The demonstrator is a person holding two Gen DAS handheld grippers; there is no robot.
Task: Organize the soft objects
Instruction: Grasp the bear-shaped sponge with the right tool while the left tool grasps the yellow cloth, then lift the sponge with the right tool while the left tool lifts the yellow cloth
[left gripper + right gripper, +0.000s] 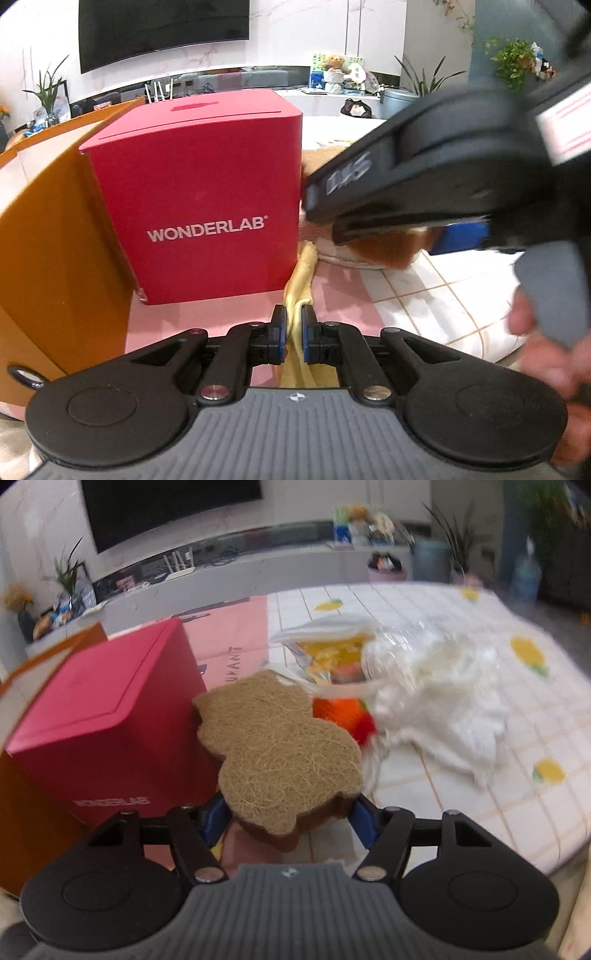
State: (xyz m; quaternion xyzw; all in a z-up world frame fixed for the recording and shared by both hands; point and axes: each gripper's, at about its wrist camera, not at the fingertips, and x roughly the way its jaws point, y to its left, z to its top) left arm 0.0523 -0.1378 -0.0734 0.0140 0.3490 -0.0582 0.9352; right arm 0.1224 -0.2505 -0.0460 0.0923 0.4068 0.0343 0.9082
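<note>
sponge (284, 753): tan, fibrous, bear-shaped, brown underside
right gripper (288, 818): clamped on sponge
left gripper (293, 334): pinching yellow cloth (301, 291)
red box (107, 723): 9 o'clock of sponge

On the tabletop (480, 812) the box (199, 206) stands on a mat (207, 321), with a paper bag (55, 236) touching its left side. A cloth strip (301, 280) runs from the box's right front corner back between the fingers of the left gripper (293, 334). The right gripper (288, 816) holds a sponge (280, 746) just right of the box. Behind the sponge lies a plastic bag (332, 653), and right of that a crumpled cloth (443, 701). Beyond the tabletop, a TV (162, 26) hangs on the far wall.
</note>
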